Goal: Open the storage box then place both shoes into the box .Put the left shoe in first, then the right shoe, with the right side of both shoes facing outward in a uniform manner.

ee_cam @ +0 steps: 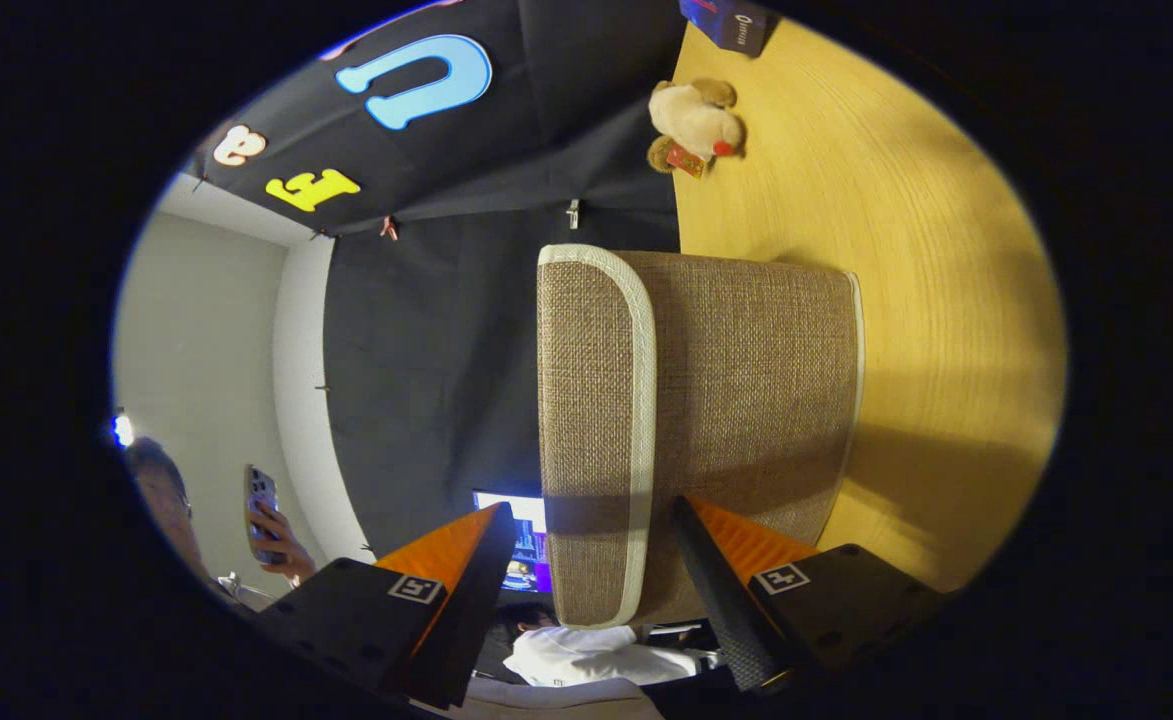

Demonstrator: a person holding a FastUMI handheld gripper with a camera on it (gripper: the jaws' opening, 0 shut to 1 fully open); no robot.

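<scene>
The storage box (746,400) is woven beige fabric with white piping and stands on the yellow wooden table (946,300). I see it turned on its side, because the gripper is rolled about a quarter turn. Its lid (591,380) is on and closed, on the side facing the booth wall. My gripper (594,505) is open, and the near edge of the lid lies between its orange-and-black fingers. One finger (481,560) is on the lid's top side and the other finger (716,560) lies along the box's side wall. I see small gaps between both fingers and the fabric.
A beige plush toy (696,120) lies on the table beyond the box, with a dark blue carton (731,22) farther back. Off the table, a person holds up a phone (261,510), another person in white (586,650) sits near a lit screen (524,545).
</scene>
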